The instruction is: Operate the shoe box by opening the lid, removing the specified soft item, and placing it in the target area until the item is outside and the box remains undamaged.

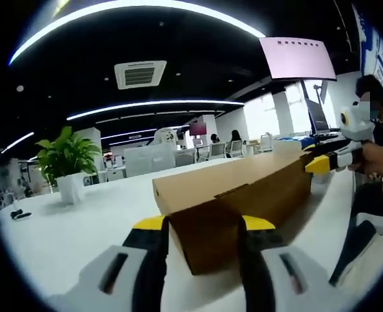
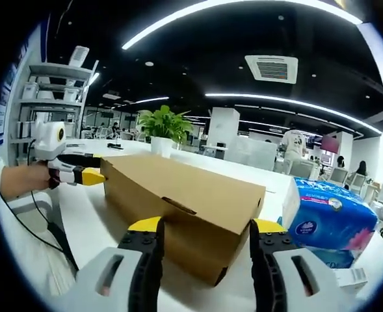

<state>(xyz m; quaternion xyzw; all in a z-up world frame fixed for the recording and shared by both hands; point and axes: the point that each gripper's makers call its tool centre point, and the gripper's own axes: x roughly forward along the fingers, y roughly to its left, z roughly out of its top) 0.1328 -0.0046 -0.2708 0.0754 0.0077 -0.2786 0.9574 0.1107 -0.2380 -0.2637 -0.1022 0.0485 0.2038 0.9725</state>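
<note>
Shoe box, brown cardboard, lid shut, lies on the white worktop with one end between the spread jaws of each tool: left tool at one end, right tool at the other. Beside the right tool sits a blue tissue pack; bare worktop surrounds the box.

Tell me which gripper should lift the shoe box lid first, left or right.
Probably the left gripper. Its open jaws straddle the shoe box end, right below the lid's tuck tab. The right gripper straddles the opposite end, equally close, so it could steady the box instead.
</note>
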